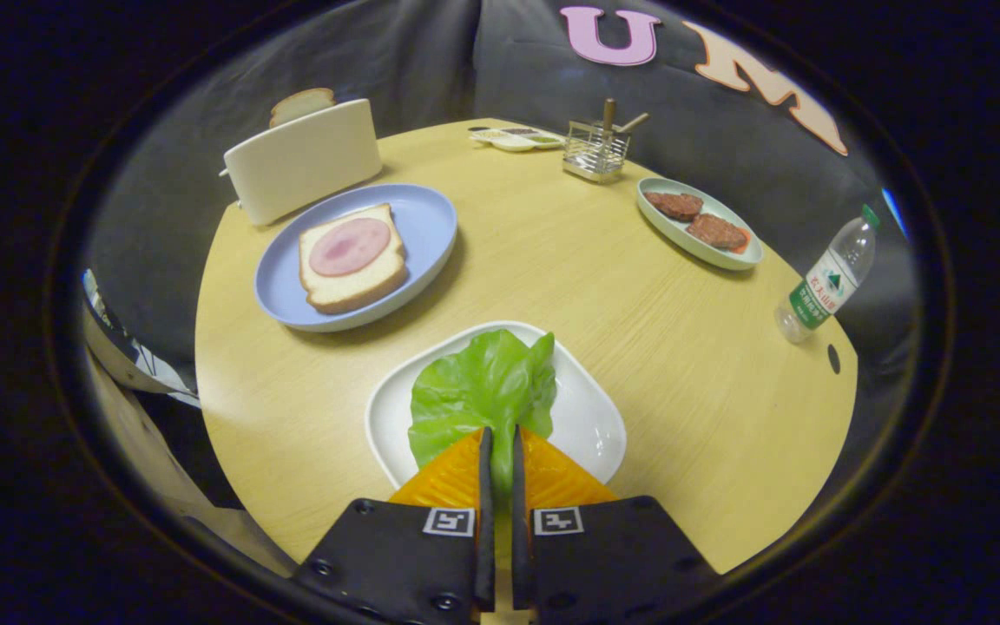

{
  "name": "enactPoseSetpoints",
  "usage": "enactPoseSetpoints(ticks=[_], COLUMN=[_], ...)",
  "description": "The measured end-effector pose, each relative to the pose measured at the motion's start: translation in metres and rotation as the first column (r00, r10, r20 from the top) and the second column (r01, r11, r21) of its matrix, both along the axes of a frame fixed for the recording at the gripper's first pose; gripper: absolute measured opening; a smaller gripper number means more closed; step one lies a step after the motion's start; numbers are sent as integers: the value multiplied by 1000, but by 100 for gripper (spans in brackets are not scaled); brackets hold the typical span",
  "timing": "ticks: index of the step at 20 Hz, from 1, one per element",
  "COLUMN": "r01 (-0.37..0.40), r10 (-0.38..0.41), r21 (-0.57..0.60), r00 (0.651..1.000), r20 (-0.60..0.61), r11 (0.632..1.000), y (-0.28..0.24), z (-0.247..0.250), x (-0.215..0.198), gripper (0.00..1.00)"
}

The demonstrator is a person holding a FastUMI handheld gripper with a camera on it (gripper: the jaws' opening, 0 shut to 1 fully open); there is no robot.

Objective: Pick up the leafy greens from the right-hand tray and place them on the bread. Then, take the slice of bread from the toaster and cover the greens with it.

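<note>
The gripper is hovering low over the white tray, and its two fingers are standing close together with only a narrow gap between them. The near edge of the leafy greens is lying in that gap, and the fingers appear to be pinching it, though whether both are truly pressing on the leaf is hard to tell. The rest of the greens is spreading out just ahead of the fingertips, lying flat in the white tray, which is sitting on the round wooden surface. Beyond the tray and off to the left, a blue plate is carrying a slice of bread with a round pink slice of ham lying on top of it. Just behind the plate a white toaster is standing, with a second slice of bread sticking up out of its slot. Farther across the surface a small wire basket is holding wooden-handled utensils, and a flat white dish is lying just beside it. To the right, an oval pale plate is holding two brown meat patties, and a plastic water bottle is standing near the surface's edge.
</note>
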State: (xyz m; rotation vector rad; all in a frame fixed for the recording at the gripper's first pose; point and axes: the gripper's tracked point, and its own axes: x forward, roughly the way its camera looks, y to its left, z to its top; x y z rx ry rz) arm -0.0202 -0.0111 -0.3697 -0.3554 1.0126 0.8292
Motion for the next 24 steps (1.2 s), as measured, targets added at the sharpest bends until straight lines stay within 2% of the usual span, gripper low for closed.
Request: enactPoseSetpoints(ticks=[12,17,24], r01=[33,29,-7], r10=[-38,-40,-7], r21=[44,78,108], r00=[993,990,991], r20=[110,136,131], r11=[998,997,994], y=[37,76,140], z=[71,95,101], x=[-2,0,-3], gripper=[11,11,11])
